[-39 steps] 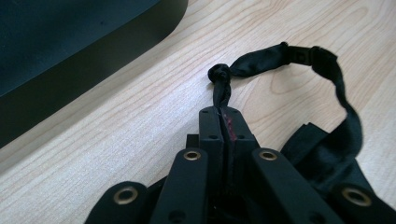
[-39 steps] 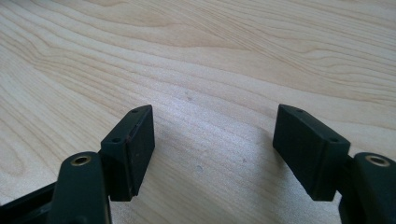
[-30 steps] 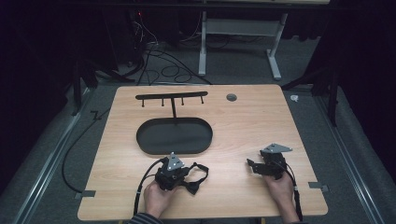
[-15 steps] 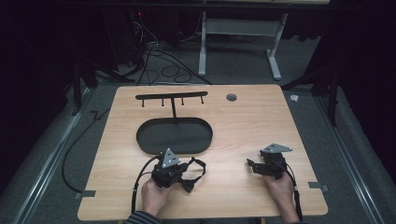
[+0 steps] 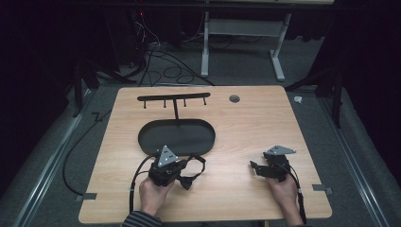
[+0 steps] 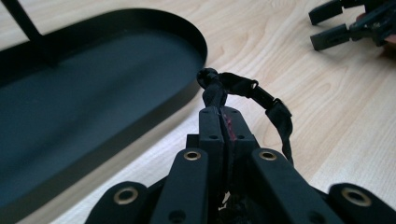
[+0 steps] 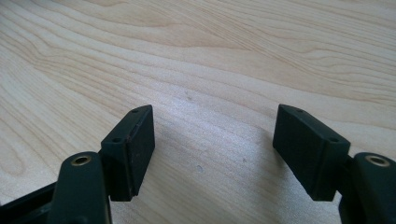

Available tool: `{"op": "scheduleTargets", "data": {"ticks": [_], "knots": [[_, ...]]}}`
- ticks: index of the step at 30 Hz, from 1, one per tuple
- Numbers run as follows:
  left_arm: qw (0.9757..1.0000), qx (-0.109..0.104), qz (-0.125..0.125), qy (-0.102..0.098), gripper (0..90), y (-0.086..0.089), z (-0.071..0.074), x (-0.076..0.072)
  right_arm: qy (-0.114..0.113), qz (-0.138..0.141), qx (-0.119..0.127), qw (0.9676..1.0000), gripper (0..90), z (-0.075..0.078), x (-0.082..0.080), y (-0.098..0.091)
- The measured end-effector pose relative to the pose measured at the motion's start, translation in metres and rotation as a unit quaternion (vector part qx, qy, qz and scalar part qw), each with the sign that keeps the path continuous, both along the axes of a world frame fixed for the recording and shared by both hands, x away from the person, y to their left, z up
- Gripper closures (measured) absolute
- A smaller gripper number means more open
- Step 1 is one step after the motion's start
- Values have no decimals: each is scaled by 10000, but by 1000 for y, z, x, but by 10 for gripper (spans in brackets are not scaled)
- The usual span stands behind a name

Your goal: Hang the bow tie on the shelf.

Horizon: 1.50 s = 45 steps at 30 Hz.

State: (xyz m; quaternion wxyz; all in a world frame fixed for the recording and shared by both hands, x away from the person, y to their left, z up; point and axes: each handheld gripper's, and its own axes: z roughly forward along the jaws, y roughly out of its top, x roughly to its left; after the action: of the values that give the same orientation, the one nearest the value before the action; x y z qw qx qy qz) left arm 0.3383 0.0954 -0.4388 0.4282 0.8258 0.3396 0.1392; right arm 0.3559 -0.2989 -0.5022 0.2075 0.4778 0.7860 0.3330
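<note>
**Strap pinched and lifted beside the tray**

Here, the left tool [image 6: 219, 116] has its jaws clamped tight on a black strap [image 6: 261, 100], pinching it near one knotted end so the rest hangs free in a loop just above the wooden surface [image 5: 236, 127]. The strap is thin, dark webbing with small buckles, held just beside the rim of the black oval tray [image 5: 176, 136], likely bound for the hook rack [image 5: 173, 98] behind it. The right tool [image 7: 212, 149] rests on the wood well apart, jaws wide and empty.
</note>
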Motion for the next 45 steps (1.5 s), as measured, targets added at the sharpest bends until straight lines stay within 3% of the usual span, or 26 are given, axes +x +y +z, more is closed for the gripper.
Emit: {"op": "scheduleTargets", "data": {"ticks": [21, 28, 45], "knots": [[9986, -128, 353, -382, 880, 24, 25, 12, 6, -7, 5, 10000, 310, 0, 0, 0], [9972, -313, 457, -502, 881, 31, 31, 17, 8, -13, 8, 10000, 311, 0, 0, 0], [9964, -334, 519, -581, 882, 36, 44, 32, 5, -14, 3, 10000, 311, 0, 0, 0]]}}
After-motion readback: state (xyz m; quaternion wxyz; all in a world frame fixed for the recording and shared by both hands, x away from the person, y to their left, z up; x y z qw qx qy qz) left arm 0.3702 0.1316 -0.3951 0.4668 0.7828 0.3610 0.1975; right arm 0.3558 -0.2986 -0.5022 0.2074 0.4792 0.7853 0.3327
